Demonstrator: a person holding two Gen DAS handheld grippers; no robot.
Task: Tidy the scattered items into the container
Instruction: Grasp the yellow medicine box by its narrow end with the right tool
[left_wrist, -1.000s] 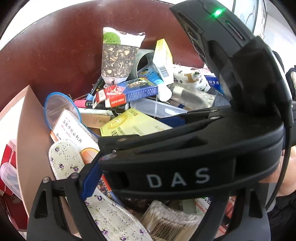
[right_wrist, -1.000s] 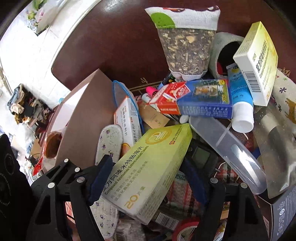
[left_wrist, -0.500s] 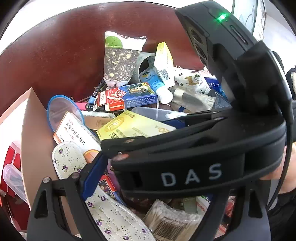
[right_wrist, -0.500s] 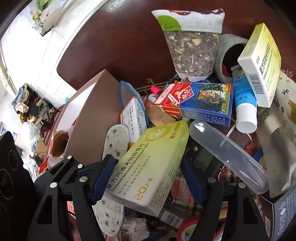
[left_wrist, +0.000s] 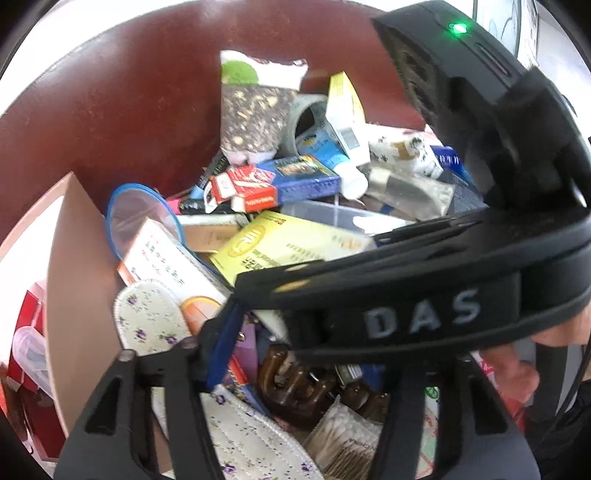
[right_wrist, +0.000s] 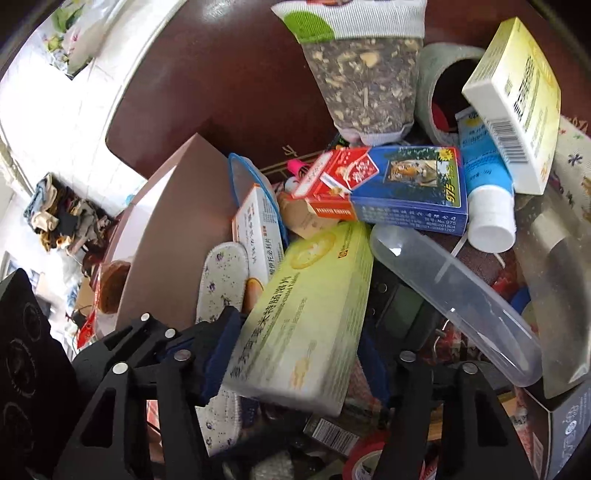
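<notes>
While both sets of jaws have just been closing, right gripper (right_wrist: 295, 354) clamps the yellow-green box (right_wrist: 306, 314), which lies atop the pile beside the brown carton (right_wrist: 173, 229). Left gripper (left_wrist: 317, 354) is half-hidden behind right one; hair clip (left_wrist: 295, 384) between its jaws, contact unclear.

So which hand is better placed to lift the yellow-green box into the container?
Right. Its tongs have just been closing and already straddle the yellow-green box. The left tongs have nothing between them.
</notes>
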